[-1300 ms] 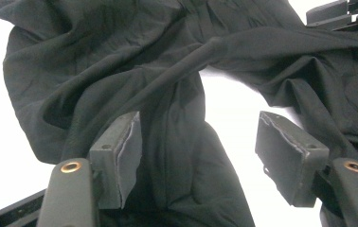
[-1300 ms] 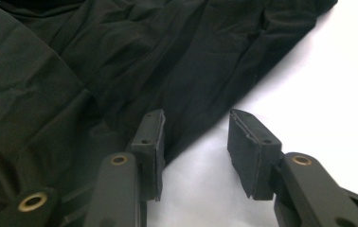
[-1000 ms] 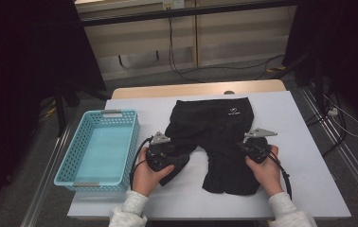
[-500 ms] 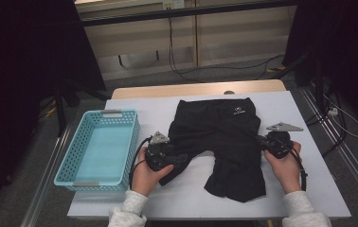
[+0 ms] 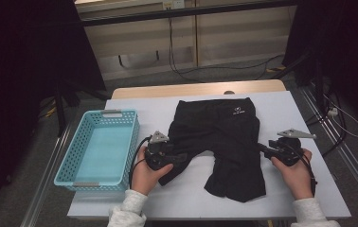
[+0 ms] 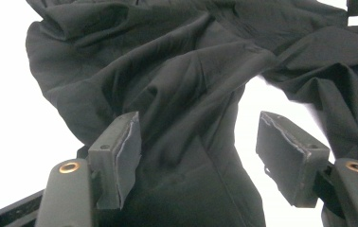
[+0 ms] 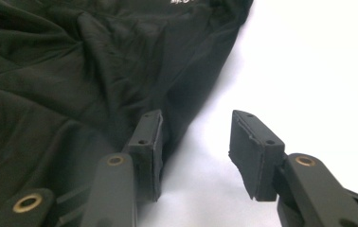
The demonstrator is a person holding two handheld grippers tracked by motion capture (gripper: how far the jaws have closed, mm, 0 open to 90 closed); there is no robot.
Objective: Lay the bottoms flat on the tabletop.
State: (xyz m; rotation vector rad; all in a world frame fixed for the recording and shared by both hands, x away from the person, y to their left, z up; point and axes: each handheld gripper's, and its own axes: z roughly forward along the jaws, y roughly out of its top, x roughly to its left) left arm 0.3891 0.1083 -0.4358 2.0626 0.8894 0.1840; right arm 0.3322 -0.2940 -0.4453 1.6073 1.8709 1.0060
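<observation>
Since a moment ago my right gripper (image 5: 265, 148) slid off the black shorts (image 5: 224, 142) at frame centre, both tongs now gaping empty, folding barely begun, left gripper (image 5: 183, 156) over a leg.

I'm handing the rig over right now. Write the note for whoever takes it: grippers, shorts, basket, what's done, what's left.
Left hand-held gripper: open, jaws astride the near end of the left leg of the black shorts, not clamped.
Right hand-held gripper: open, at the shorts' right edge, one jaw against the cloth, the other over bare table.
Shorts: spread on the table, waistband far, legs near, wrinkled.
Blue basket: left of the shorts, nothing in it.
Done: shorts laid out. Left, probably: grip, fold, place in the basket.
</observation>
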